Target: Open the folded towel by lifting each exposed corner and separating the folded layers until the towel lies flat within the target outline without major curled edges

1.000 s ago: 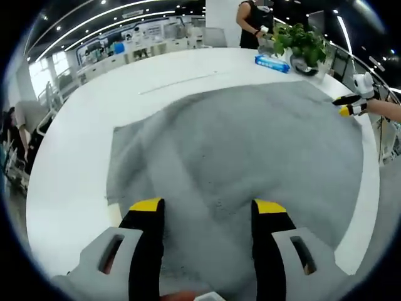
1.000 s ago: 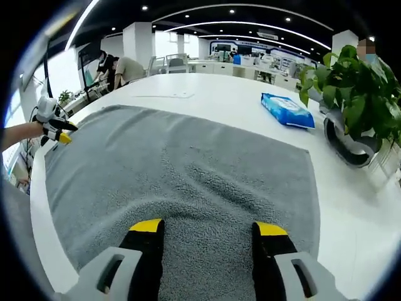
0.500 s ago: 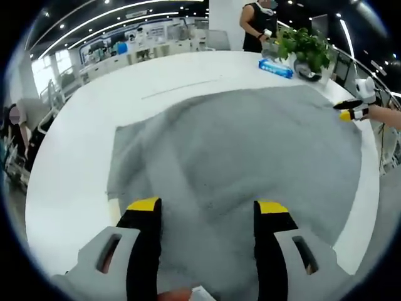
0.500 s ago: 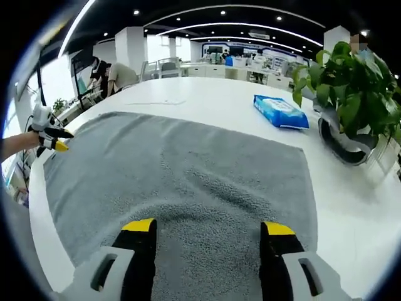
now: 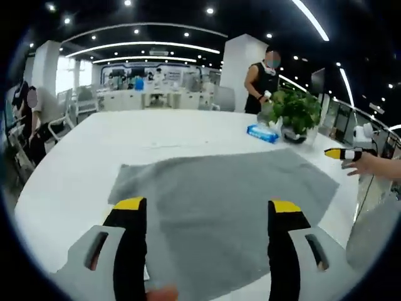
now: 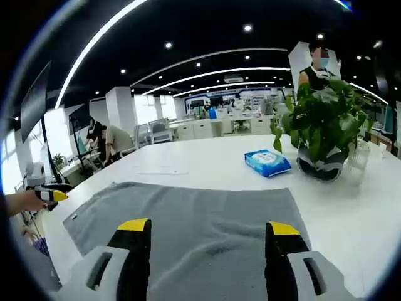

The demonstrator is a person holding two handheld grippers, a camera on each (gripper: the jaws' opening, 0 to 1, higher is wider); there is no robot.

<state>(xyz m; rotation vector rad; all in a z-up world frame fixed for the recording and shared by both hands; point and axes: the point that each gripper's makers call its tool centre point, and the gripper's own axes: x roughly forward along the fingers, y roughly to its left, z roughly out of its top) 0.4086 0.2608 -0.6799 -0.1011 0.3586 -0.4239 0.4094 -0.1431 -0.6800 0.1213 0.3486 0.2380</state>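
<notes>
The grey towel [image 5: 219,200] lies spread out in one flat layer on the white table [image 5: 69,182]. My left gripper [image 5: 208,205] is open above the towel's near edge, nothing between its jaws. At the towel's far right end a hand holds my right gripper [image 5: 341,152]. In the right gripper view the towel [image 6: 188,219] stretches away flat, and my right gripper [image 6: 208,226] hangs open above it, holding nothing. The left gripper [image 6: 47,194] shows small at the towel's left end, off the cloth.
A blue wipes pack [image 6: 266,162] and a potted plant [image 6: 319,125] stand on the table beyond the towel. A person [image 5: 260,81] stands behind the plant [image 5: 294,113]. Other people and desks fill the room behind.
Both views have tilted up and drawn back from the cloth, so more of the room shows. The towel has stayed flat and both grippers have stayed open.
</notes>
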